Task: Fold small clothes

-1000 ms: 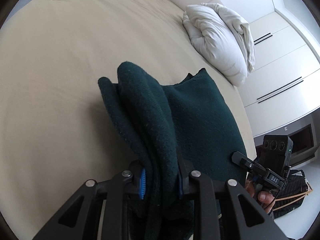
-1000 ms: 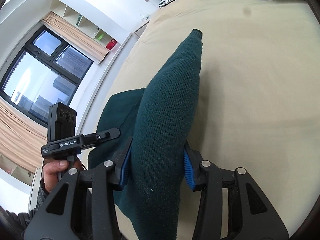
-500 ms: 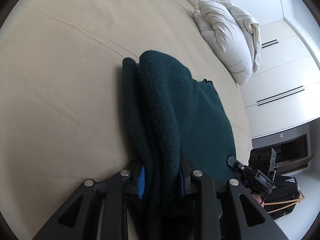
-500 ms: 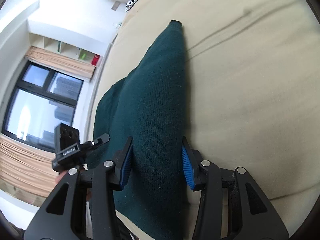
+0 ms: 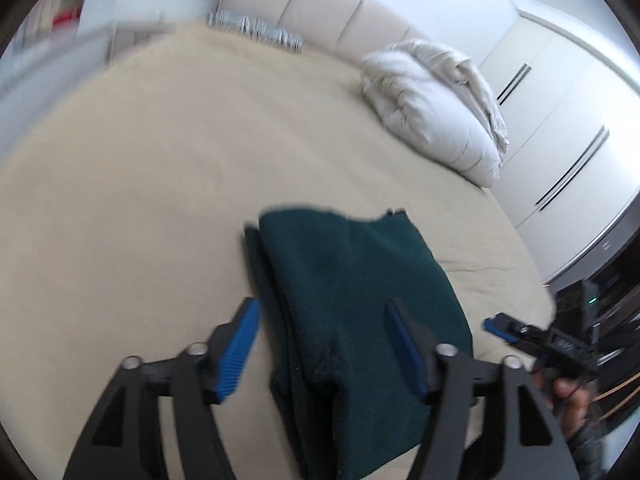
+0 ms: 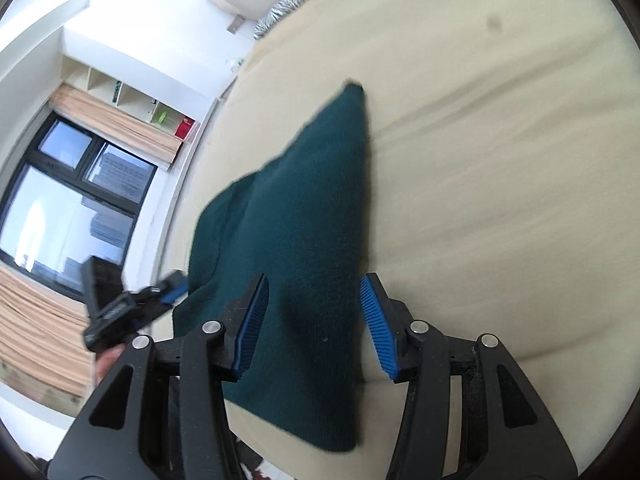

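Both grippers have let go of the dark green sweater (image 5: 360, 292) since half a second ago: the left gripper (image 5: 326, 344) and right gripper (image 6: 312, 324) now have their blue-padded fingers (image 5: 240, 344) spread wide, clear of the cloth. The sweater lies folded flat on the beige bed (image 5: 140, 184) near its front edge. A white pillow (image 5: 436, 100) sits toward the far right corner.

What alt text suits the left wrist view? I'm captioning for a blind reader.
The left tool stands open over a folded dark green knit garment lying on a beige bed. A white pillow lies near the headboard; the right tool shows at right.
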A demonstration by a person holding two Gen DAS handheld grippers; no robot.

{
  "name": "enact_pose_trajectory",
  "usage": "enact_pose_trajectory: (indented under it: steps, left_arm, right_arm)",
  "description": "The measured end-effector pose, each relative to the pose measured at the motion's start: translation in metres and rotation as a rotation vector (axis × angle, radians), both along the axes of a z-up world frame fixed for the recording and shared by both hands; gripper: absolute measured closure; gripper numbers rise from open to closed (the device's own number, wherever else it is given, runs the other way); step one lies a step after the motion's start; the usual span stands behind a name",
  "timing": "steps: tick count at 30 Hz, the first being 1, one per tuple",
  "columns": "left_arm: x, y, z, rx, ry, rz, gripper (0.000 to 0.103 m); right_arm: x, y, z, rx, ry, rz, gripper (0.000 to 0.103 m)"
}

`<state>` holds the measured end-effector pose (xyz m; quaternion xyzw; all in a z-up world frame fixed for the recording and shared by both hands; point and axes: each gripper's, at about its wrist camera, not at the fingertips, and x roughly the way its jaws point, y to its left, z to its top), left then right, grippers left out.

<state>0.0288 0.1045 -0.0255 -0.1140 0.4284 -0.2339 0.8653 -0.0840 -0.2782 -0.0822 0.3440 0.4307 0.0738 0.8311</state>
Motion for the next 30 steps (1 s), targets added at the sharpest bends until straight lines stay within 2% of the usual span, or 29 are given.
enact_pose_trajectory:
  steps: [3, 4, 5, 8, 9, 10, 12, 14, 16, 18, 21, 23, 30]
  left_arm:
    - [-0.035, -0.004, 0.043, 0.116, -0.223, 0.067, 0.0]
    - [-0.044, -0.006, 0.054, 0.139, -0.294, 0.084, 0.0]
    - [-0.06, -0.011, 0.069, 0.182, -0.391, 0.109, 0.0]
    - [-0.085, -0.025, 0.093, 0.298, -0.545, 0.179, 0.0]
    - [-0.091, -0.029, 0.098, 0.336, -0.565, 0.204, 0.0]
    - [-0.097, -0.031, 0.103, 0.383, -0.581, 0.242, 0.0]
    - [-0.101, -0.036, 0.113, 0.464, -0.577, 0.307, 0.0]
    - [-0.097, -0.034, 0.119, 0.428, -0.555, 0.304, 0.0]
    - [-0.09, -0.032, 0.118, 0.379, -0.483, 0.295, 0.0]
    - [-0.079, -0.033, 0.107, 0.352, -0.401, 0.278, 0.0]
    - [-0.071, -0.045, 0.079, 0.403, -0.296, 0.275, 0.0]
    - [-0.066, -0.048, 0.059, 0.383, -0.215, 0.253, 0.0]
    - [-0.072, -0.061, 0.013, 0.414, -0.065, 0.218, 0.0]
  right_arm:
    - [-0.012, 0.011, 0.04, -0.157, -0.081, -0.012, 0.052]
    - [-0.015, 0.016, 0.051, -0.204, -0.106, -0.017, 0.05]
    - [-0.02, 0.023, 0.067, -0.274, -0.141, -0.026, 0.043]
    - [-0.035, 0.043, 0.105, -0.443, -0.264, -0.084, 0.016]
    - [-0.041, 0.048, 0.117, -0.482, -0.317, -0.111, 0.008]
    - [-0.048, 0.053, 0.128, -0.51, -0.376, -0.138, 0.006]
    - [-0.063, 0.063, 0.149, -0.56, -0.491, -0.184, 0.0]
    - [-0.073, 0.07, 0.169, -0.623, -0.555, -0.237, 0.0]
    - [-0.075, 0.073, 0.183, -0.675, -0.545, -0.286, 0.0]
    - [-0.076, 0.074, 0.192, -0.678, -0.518, -0.32, 0.0]
    - [-0.073, 0.073, 0.192, -0.621, -0.425, -0.283, 0.0]
    - [-0.06, 0.078, 0.182, -0.586, -0.327, -0.245, 0.0]
    - [-0.046, 0.096, 0.107, -0.608, -0.084, -0.188, 0.0]
